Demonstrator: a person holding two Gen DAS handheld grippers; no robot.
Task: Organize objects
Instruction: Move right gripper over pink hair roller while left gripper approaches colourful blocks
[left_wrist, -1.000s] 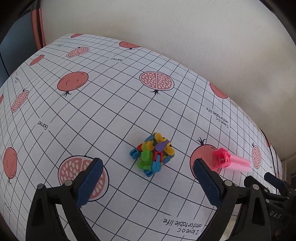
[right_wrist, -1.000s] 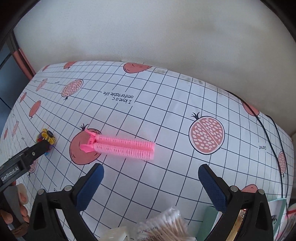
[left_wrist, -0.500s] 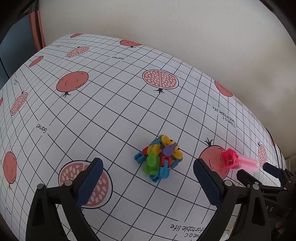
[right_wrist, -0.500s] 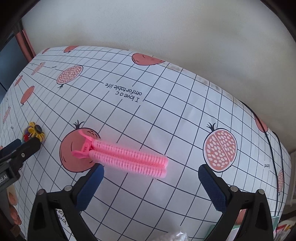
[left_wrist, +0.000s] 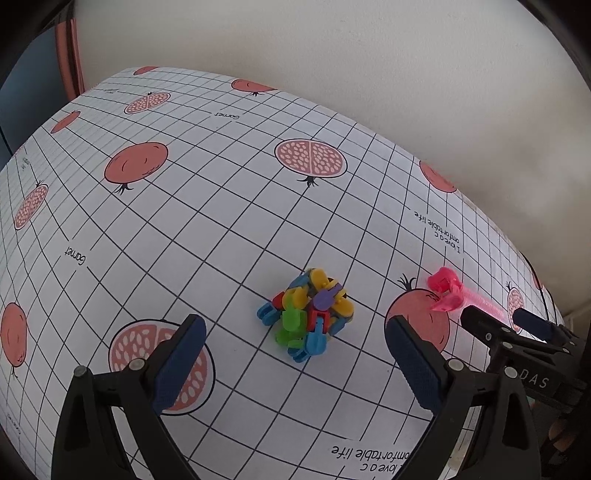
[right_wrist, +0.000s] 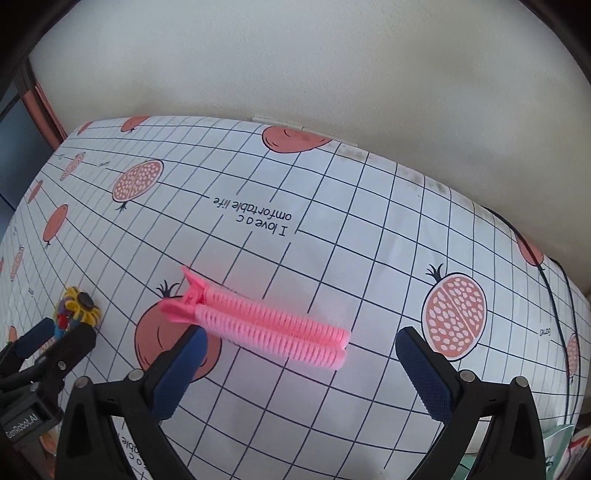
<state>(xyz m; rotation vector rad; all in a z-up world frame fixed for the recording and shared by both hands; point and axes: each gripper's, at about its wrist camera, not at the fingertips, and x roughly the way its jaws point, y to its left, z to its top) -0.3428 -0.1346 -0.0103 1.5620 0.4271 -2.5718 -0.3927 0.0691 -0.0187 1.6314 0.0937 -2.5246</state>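
Note:
A ball of interlocked coloured plastic pieces (left_wrist: 308, 314) lies on the pomegranate-print tablecloth (left_wrist: 207, 206), just ahead of my open left gripper (left_wrist: 295, 365) and between its fingers. A pink hair-roller clip (right_wrist: 258, 325) lies flat ahead of my open right gripper (right_wrist: 299, 369), its clip end close above the left fingertip. In the left wrist view the same pink clip (left_wrist: 448, 291) sits to the right, with the right gripper (left_wrist: 513, 328) reaching over it. In the right wrist view the toy ball (right_wrist: 77, 306) shows at far left behind the left gripper (right_wrist: 48, 343).
A pale wall (right_wrist: 295, 66) runs along the table's far edge. A black cable (right_wrist: 554, 295) drapes over the table's right end. Greenish packaging (right_wrist: 561, 450) peeks in at the lower right of the right wrist view.
Both grippers have moved forward and lower toward their objects. The pink clip now lies closer to the right gripper's fingertips; the cotton swab pack has dropped out of view. Both stay open.

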